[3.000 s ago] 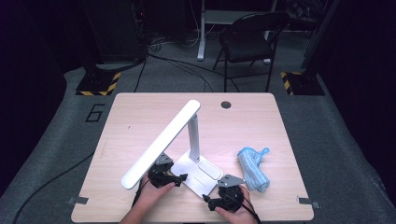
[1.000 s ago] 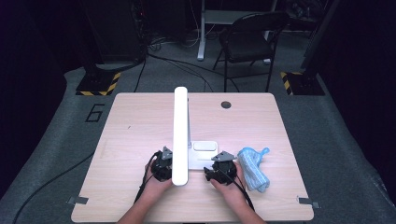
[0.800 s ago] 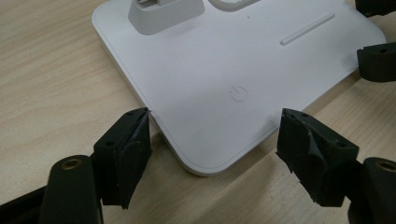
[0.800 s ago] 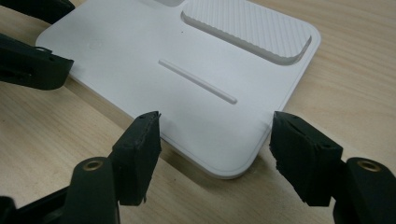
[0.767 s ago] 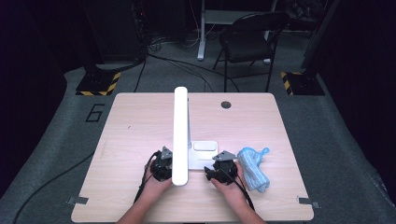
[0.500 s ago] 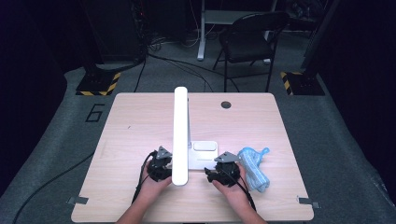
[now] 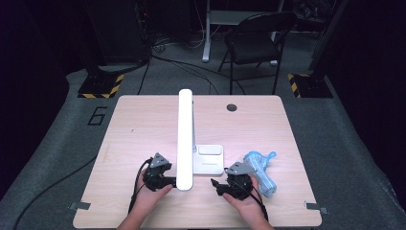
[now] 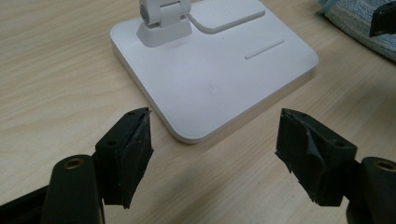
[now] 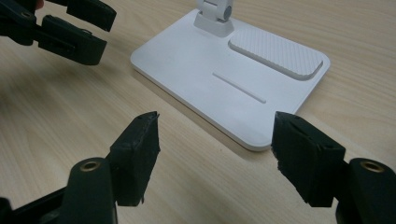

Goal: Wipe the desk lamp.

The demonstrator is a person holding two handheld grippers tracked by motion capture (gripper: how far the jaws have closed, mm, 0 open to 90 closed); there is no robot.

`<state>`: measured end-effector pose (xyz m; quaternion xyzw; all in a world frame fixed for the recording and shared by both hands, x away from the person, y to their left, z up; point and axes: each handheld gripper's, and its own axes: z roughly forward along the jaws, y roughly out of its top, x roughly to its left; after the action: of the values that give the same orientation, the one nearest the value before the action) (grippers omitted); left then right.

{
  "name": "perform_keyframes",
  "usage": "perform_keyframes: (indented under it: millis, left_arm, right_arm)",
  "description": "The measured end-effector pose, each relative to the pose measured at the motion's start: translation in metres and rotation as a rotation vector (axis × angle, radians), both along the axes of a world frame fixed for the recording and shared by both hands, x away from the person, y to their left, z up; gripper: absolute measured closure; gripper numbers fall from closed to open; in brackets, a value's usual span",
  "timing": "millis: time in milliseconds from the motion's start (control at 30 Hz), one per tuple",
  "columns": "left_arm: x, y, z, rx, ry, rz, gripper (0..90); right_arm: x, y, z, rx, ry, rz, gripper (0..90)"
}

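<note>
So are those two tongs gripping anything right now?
Left tongs: open, nothing held, aimed at the lamp base.
Right tongs: open, nothing held.

One wooden table (image 7: 143, 129) is counted in the high view. One white desk lamp (image 7: 185, 134) is carried on it, made up of one flat base (image 8: 219, 70), one upright post and one long light bar. One blue bundle (image 7: 261, 170) is counted beside the base. Two grippers are counted: the left gripper (image 7: 165, 181) and the right gripper (image 7: 218, 184), each fitted with two black jaws. One folding chair (image 7: 253, 45) is counted beyond the table.
</note>
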<state>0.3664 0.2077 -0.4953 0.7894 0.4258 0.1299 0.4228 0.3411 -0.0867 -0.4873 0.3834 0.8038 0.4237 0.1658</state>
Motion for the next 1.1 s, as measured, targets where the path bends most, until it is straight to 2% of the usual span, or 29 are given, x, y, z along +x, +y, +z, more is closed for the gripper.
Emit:
perform_keyframes:
  millis: [133,333,500,567,600,700,733,800,867,900,933,967,1033,1100]
  left_arm:
    - [-0.004,0.004,0.000,-0.015,0.004,0.005,26.7]
    - [-0.009,0.010,0.001,0.006,0.001,-0.008,26.7]
    - [-0.016,0.014,-0.002,-0.008,0.014,-0.002,26.7]
    - [-0.018,0.016,-0.003,0.007,0.009,-0.004,26.7]
    - [-0.020,0.015,-0.004,-0.019,0.022,0.008,26.7]
    - [-0.024,0.017,-0.006,-0.017,0.025,0.005,26.7]
    - [-0.024,0.019,-0.006,-0.006,0.029,-0.007,26.7]
    - [-0.026,0.020,-0.008,-0.007,0.018,0.004,26.7]
    - [-0.026,0.022,-0.009,-0.015,0.031,0.002,26.7]
    - [-0.026,0.022,-0.010,-0.013,0.021,0.005,26.7]
    - [-0.026,0.024,-0.011,0.003,0.016,0.004,26.7]
    - [-0.025,0.025,-0.012,0.003,0.027,-0.008,26.7]
    - [-0.026,0.024,-0.014,-0.009,0.023,0.019,26.7]
    - [-0.026,0.025,-0.015,-0.009,0.029,0.015,26.7]
  right_arm:
    - [-0.004,-0.005,-0.002,-0.003,0.007,0.003,32.0]
    - [-0.008,-0.010,-0.004,-0.002,0.007,0.004,32.1]
    - [-0.011,-0.014,-0.006,-0.008,0.000,0.016,32.2]
    - [-0.012,-0.014,-0.007,-0.003,0.005,0.019,32.2]
    - [-0.012,-0.015,-0.008,0.001,-0.001,0.028,32.2]
    - [-0.014,-0.014,-0.009,-0.001,0.000,0.032,32.2]
    - [-0.015,-0.015,-0.011,-0.011,-0.007,0.047,32.2]
    - [-0.017,-0.015,-0.013,-0.018,-0.012,0.055,32.2]
    - [-0.018,-0.014,-0.015,-0.019,-0.013,0.050,32.2]
    - [-0.018,-0.014,-0.015,-0.019,-0.013,0.050,32.2]
    - [-0.020,-0.014,-0.016,-0.019,-0.005,0.044,32.2]
    - [-0.020,-0.014,-0.018,-0.020,-0.006,0.046,32.1]
    - [-0.022,-0.014,-0.020,-0.022,-0.002,0.046,32.2]
    - [-0.023,-0.014,-0.022,-0.031,-0.003,0.045,32.2]
